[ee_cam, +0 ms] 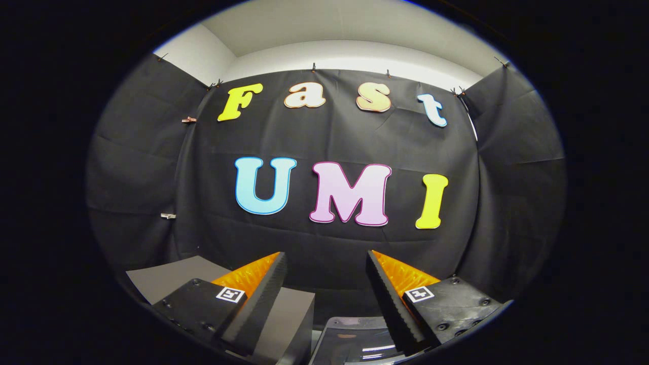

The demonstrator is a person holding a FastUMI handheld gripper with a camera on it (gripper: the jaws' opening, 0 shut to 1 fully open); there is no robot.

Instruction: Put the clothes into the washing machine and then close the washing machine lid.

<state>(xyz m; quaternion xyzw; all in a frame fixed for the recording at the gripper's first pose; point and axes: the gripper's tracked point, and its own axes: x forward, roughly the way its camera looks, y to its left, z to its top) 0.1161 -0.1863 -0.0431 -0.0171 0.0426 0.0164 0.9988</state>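
Observation:
My gripper (324, 261) is held high and level, its two fingers wide apart with nothing between them. Low between the fingers and just beneath them I see a dark, glossy translucent panel (350, 339), which looks like part of the washing machine's lid; whether it stands up or lies down I cannot tell. Beyond the fingers hangs the black cloth wall of the booth.
A grey box-like block (167, 279) sits below and behind the left finger, reaching under it toward the glossy panel. The black cloth wall (329, 137) closes the booth ahead and on both sides, with white wall above it.

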